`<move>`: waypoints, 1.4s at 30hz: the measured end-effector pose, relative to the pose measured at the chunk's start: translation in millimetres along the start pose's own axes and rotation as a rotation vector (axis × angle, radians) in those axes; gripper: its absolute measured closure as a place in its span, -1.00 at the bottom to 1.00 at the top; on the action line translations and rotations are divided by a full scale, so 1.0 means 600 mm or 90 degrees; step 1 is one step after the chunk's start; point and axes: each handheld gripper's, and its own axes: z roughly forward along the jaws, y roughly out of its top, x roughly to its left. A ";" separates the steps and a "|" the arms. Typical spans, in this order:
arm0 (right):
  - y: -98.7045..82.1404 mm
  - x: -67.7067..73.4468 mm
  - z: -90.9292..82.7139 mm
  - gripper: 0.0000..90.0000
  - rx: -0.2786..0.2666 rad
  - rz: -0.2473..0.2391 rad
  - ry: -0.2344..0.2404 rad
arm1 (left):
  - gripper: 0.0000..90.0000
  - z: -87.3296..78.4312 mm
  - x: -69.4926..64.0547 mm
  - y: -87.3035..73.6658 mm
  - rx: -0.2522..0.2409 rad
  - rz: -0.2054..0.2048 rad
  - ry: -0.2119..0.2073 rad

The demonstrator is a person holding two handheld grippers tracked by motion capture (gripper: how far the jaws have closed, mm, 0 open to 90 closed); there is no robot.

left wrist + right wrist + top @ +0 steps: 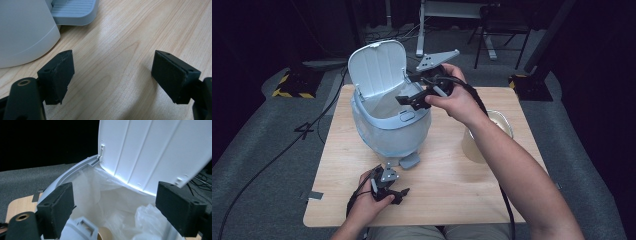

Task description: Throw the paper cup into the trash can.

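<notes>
A pale blue-grey pedal bin [389,125] stands on the wooden table [452,195] with its lid [377,67] swung up. A clear plastic liner [110,202] lines the inside. My right gripper [412,100] hovers over the bin's mouth, open, nothing between its jaws. In the right gripper view the right gripper [115,205] faces the lid's ribbed underside [155,152], and a small tan round thing [105,236] lies low in the bin. My left gripper [394,192] rests near the table's front edge, open. Its jaws frame bare wood beside the foot pedal [72,11] and the bin's wall [22,32].
A translucent round container [502,125] stands at the table's right, partly behind my right forearm. Beyond the table lie a dark floor, cables [272,160] and metal frame legs [422,35].
</notes>
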 end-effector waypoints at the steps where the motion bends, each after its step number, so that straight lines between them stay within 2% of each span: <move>1: -0.002 0.001 -0.010 -0.65 -0.004 0.003 -0.004 | -0.56 -0.001 0.001 -0.001 0.000 0.001 0.000; 8: -0.028 0.006 -0.075 -0.64 -0.006 0.001 -0.020 | -0.55 -0.007 0.006 -0.006 0.001 -0.001 0.002; 14: -0.058 0.016 -0.130 -0.64 0.009 0.020 -0.049 | -0.55 -0.007 0.006 -0.007 0.001 -0.002 0.002; 16: -0.069 0.019 -0.148 -0.63 0.003 0.032 -0.049 | -0.55 -0.007 0.006 -0.007 0.000 -0.003 0.003; 17: -0.069 0.019 -0.148 -0.63 0.003 0.032 -0.049 | -0.55 -0.007 0.006 -0.007 0.000 -0.003 0.003; 18: -0.080 0.021 -0.167 -0.63 -0.003 0.039 -0.052 | -0.55 -0.007 0.005 -0.007 0.000 -0.005 0.002; 19: -0.080 0.021 -0.167 -0.63 -0.003 0.039 -0.052 | -0.55 -0.007 0.005 -0.007 0.000 -0.005 0.002; 20: -0.092 0.023 -0.184 -0.63 -0.006 0.045 -0.057 | -0.55 -0.007 0.006 -0.007 -0.001 -0.004 0.003; 22: -0.104 0.024 -0.200 -0.62 0.000 0.045 -0.066 | -0.55 -0.007 0.006 -0.007 -0.001 -0.004 0.003; 28: -0.153 0.027 -0.241 -0.59 0.018 0.057 -0.085 | -0.55 -0.007 0.006 -0.007 0.000 -0.002 0.003; 29: -0.153 0.027 -0.241 -0.59 0.018 0.057 -0.085 | -0.55 -0.007 0.006 -0.007 0.000 -0.002 0.003; 30: -0.172 0.027 -0.253 -0.58 0.022 0.064 -0.094 | -0.55 -0.007 0.006 -0.007 0.000 -0.002 0.004; 42: -0.285 0.026 -0.300 -0.54 0.041 0.108 -0.131 | -0.55 -0.007 0.006 -0.007 -0.001 -0.003 0.003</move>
